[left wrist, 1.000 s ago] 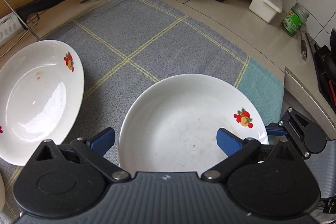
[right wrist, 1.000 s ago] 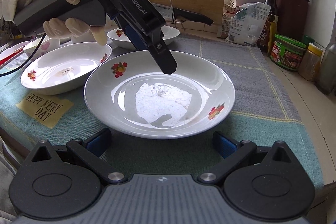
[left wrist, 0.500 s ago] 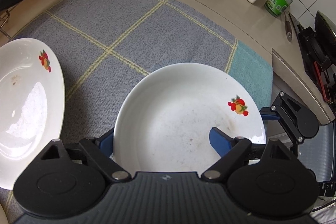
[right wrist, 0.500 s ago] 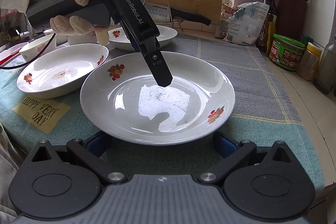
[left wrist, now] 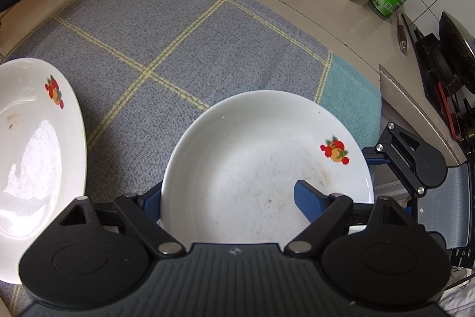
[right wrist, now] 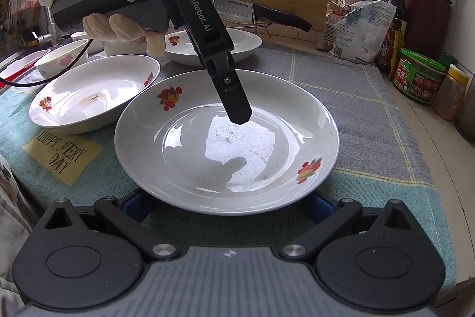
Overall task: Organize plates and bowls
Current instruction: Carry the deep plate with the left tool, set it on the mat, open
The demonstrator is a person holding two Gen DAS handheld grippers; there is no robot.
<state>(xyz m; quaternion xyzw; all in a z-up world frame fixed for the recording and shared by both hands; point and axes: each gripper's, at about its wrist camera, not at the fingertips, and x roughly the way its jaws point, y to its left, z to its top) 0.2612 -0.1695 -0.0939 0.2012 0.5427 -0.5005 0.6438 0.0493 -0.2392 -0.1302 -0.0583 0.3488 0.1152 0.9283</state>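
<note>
Straddling the rim of the near plate [left wrist: 252, 162] with the left gripper [left wrist: 228, 201], one blue finger [left wrist: 308, 202] lying over the inside and the other under the rim, fingers spread and not pinching; sitting on the grey checked cloth [left wrist: 166, 40], that plate; lying just left of the gripper, a second plate [left wrist: 32, 144] with a fruit print (some brownish marks inside); waiting at the plate's near edge in the right wrist view, the right gripper [right wrist: 228, 205], fingers wide and both tucked under the rim, gripping nothing; resting farther back and left, a third plate [right wrist: 207, 45] and a small bowl [right wrist: 62, 58]; standing beyond the cloth, a green-lidded jar [right wrist: 418, 76].
</note>
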